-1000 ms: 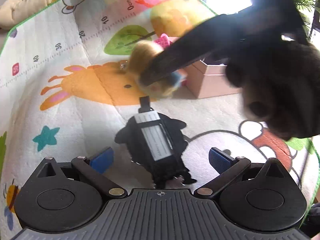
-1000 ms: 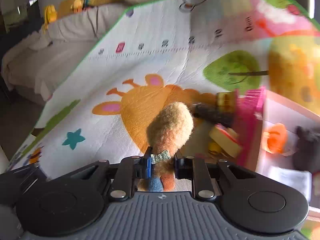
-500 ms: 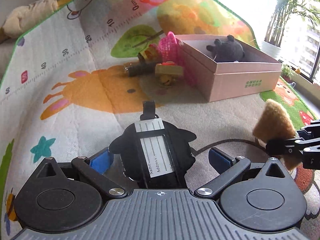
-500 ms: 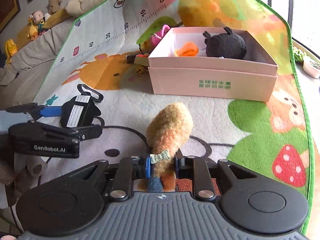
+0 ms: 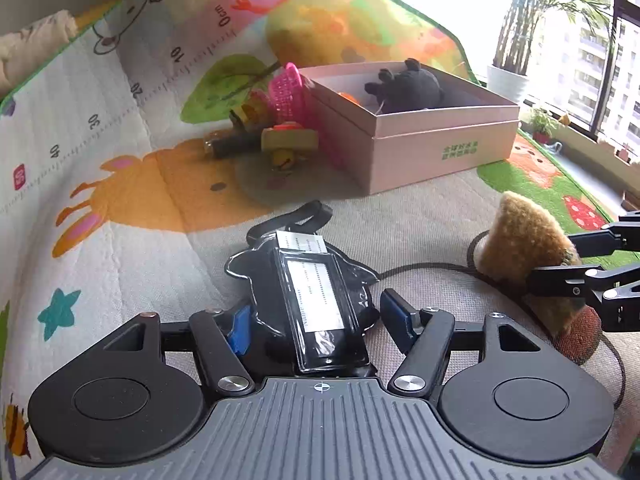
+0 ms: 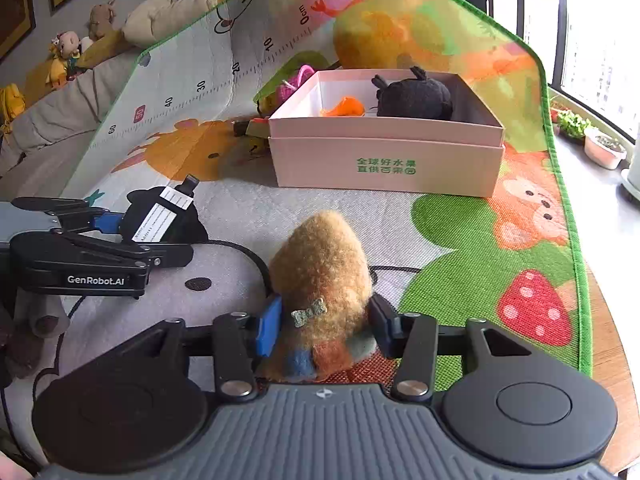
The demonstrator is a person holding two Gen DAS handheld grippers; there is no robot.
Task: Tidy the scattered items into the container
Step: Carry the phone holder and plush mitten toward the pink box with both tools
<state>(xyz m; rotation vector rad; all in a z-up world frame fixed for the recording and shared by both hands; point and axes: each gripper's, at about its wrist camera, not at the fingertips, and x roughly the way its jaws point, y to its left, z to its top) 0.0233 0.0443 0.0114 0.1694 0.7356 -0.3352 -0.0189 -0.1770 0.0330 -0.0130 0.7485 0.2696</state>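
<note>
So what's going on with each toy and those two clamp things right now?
Left hand-held gripper: fingers on either side of the black tag, which looks lifted.
Black tag: clear window up.
Right hand-held gripper: fingers beside the brown plush toy; whether they touch it is unclear.
Brown plush toy: outside the box.
Pink box: open.
Black plush toy: inside the box.
Pink basket: tipped against the box.

"GenRobot.AI" on left gripper [image 6: 176,236]; mat [image 6: 224,80] numbered 0cm–50
</note>
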